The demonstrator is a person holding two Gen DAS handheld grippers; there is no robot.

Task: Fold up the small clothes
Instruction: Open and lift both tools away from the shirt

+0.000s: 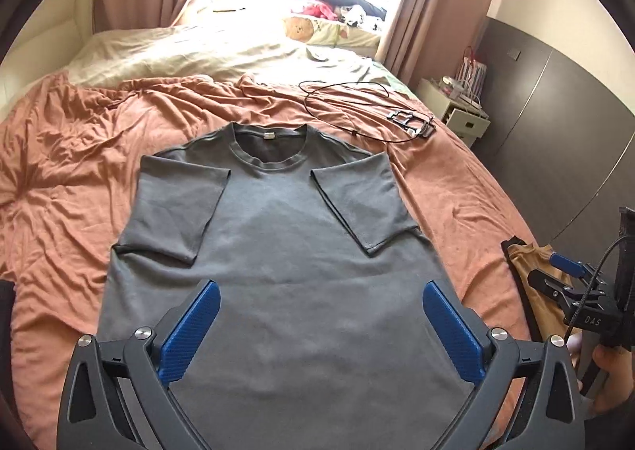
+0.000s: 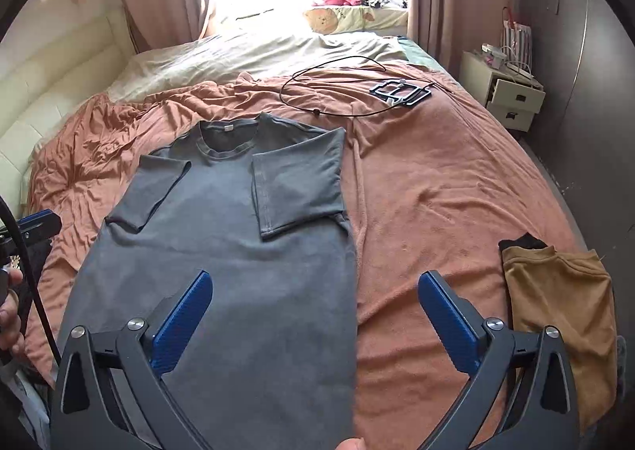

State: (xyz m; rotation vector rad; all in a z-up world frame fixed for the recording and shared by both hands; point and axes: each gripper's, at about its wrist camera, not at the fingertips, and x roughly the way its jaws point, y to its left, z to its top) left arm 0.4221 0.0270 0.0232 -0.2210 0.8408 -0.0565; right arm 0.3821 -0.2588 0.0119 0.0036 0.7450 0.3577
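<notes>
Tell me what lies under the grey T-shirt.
The grey T-shirt lies flat on the orange bedspread, both sleeves folded inward on top of it. Whatever else sits beneath the shirt is covered and cannot be seen.

A black cable [image 2: 329,69] loops beside a dark frame [image 2: 401,92] on the bedspread [image 2: 436,180].

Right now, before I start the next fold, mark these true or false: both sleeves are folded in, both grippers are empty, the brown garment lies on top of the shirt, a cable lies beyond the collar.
1. Both sleeves of the grey T-shirt are folded inward. True.
2. The left gripper and right gripper are open and empty. True.
3. The brown garment lies on the shirt. False: it lies apart, beside it.
4. A black cable lies beyond the collar. True.
5. The shirt lies on a table. False: on the bed cover.
</notes>
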